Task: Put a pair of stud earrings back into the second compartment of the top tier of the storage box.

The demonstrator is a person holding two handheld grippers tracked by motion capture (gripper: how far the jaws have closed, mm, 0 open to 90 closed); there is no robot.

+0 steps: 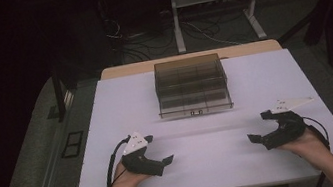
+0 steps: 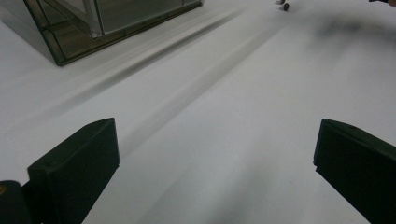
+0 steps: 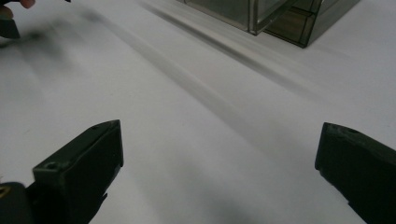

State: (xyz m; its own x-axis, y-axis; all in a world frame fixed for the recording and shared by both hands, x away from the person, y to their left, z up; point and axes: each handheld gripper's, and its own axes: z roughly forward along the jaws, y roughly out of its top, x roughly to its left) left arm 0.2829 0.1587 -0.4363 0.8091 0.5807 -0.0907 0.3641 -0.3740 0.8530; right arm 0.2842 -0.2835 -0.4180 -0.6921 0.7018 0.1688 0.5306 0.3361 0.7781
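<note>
- Tabletop [image 1: 206, 168]: white, flat surface; a person's forearms enter from the near edge.
- Task thing: smoked clear box [image 1: 192, 85] w/ inner compartments, sits at the far-centre of the tabletop, upright, lid down; small latch at its front edge.
- Left claw [image 1: 155, 151]: held in the left hand [image 1: 129, 175], low over the near-left part of the tabletop; jaws spread, nothing btwn them.
- Right claw [image 1: 257, 128]: held in the right hand [image 1: 306, 142], low over the near-right part; jaws spread wide, nothing btwn them.
- Box vs. claws: box lies beyond both claws, roughly midway btwn them in the left-right direction; well apart from each, no contact.
- Both claws point inward, tips facing each other across bare tabletop.
- Left claw view: left claw [image 2: 215, 163] w/ both black jaws far apart at the bottom corners; box corner [image 2: 74, 32] at upper left, bare white surface btwn jaws and box.
- Right claw view: right claw [image 3: 219, 163] w/ jaws far apart; box corner [image 3: 280, 18] at upper right, apart from the jaws; part of the left claw [image 3: 8, 25] at the top-left corner.
- Box contents: cannot tell; walls too dark.
</note>
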